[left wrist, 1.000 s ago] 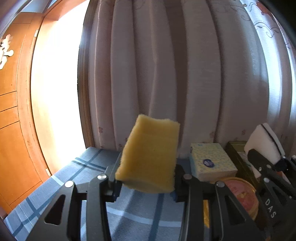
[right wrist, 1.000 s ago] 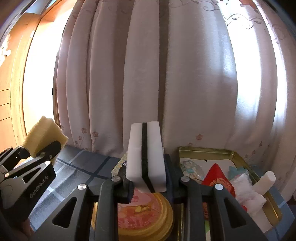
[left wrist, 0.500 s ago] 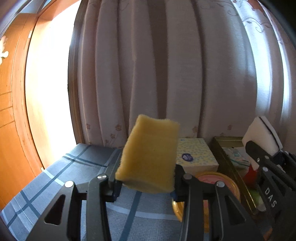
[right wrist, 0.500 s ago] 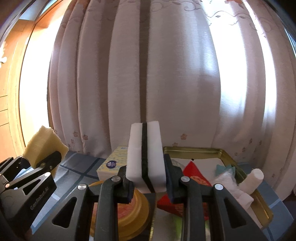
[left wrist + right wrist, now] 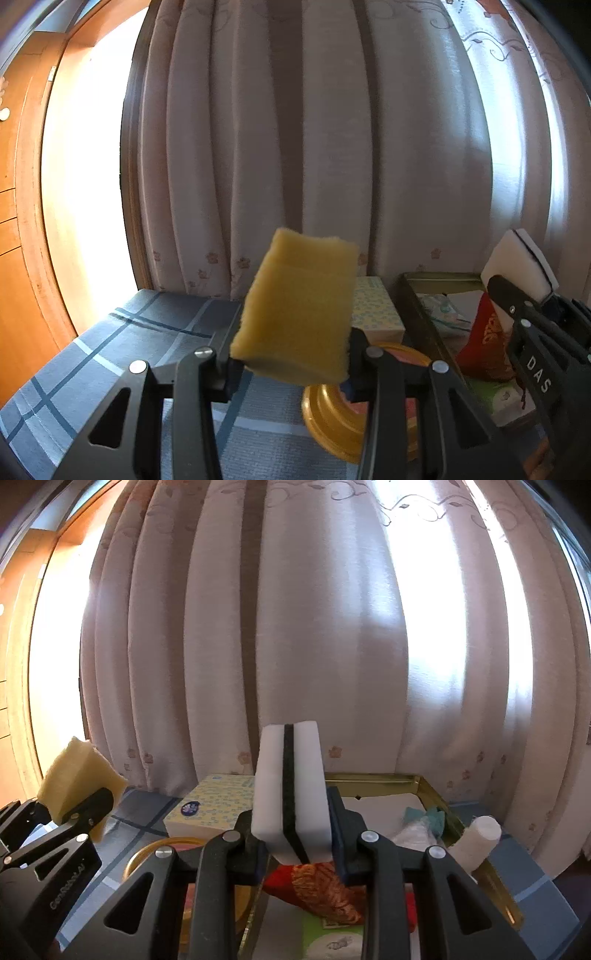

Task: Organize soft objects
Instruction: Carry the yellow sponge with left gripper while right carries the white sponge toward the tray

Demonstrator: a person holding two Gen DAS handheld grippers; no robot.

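Note:
My left gripper is shut on a yellow sponge, held upright above the blue plaid tablecloth. The sponge also shows at the left of the right wrist view. My right gripper is shut on a white sponge with a black middle layer, held above a gold tin tray. The tray holds a red pouch, a teal cloth and other soft items. The white sponge shows at the right of the left wrist view.
A yellow tissue box stands left of the tray, by the curtain. A round gold tin lid lies in front of it. A white roll rests on the tray's right rim. A wooden wall is at the left.
Both grippers have swung rightward with their sponges still held; the tray and red pouch now sit more centrally below the right gripper, and the tissue box has shifted left.

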